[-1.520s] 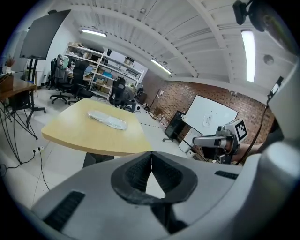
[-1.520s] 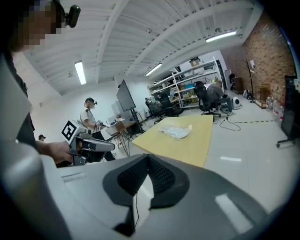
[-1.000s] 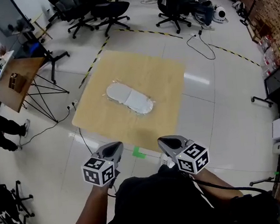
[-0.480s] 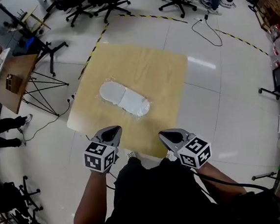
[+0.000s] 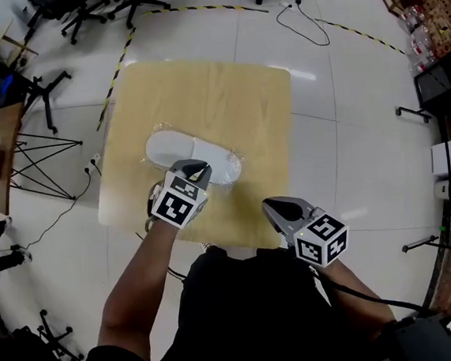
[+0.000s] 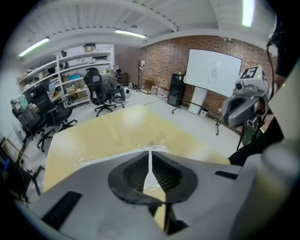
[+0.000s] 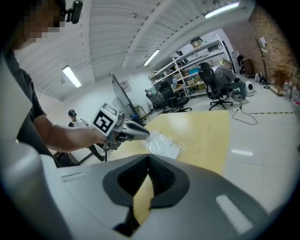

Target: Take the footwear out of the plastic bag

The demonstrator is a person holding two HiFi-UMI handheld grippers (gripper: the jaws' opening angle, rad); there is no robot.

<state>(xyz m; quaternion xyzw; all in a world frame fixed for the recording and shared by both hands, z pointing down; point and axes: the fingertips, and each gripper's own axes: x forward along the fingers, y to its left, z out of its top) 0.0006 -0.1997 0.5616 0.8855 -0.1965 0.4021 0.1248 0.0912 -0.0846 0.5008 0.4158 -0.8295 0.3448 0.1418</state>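
Two grippers are in our hands, and both have their jaws pressed together with nothing between them. Nearest to us, the right gripper (image 5: pixel 269 205) hangs close by our body. From the head view its tip shows over the near right corner of the table (image 5: pixel 225 88), well apart from the bag (image 5: pixel 207 155).

Our left gripper (image 5: pixel 197 170) is held farther out on a stretched arm. Its closed tip sits over the near edge of the bag, about at the bag's middle. We cannot tell whether it touches the plastic. In the left gripper view the crinkled film shows just past the shut tips, and the right gripper view shows that tip right at the bag's edge.

The bag is clear and wrinkled and lies flat on the table, toward its near left part. The footwear (image 5: pixel 171 148) is inside it: white, in two long rounded pieces lying end to end, all within the plastic.

The table top is pale wood. Round it is a white tiled floor (image 5: pixel 343 85), with yellow-and-black tape (image 5: pixel 115 67) running past the far left corner and a black cable (image 5: pixel 306 29) lying beyond the far right corner. Farthest off, in the left gripper view, stand black chairs (image 6: pixel 101 89), white shelves (image 6: pixel 77 77) and a whiteboard (image 6: pixel 213 72) on a brick wall.
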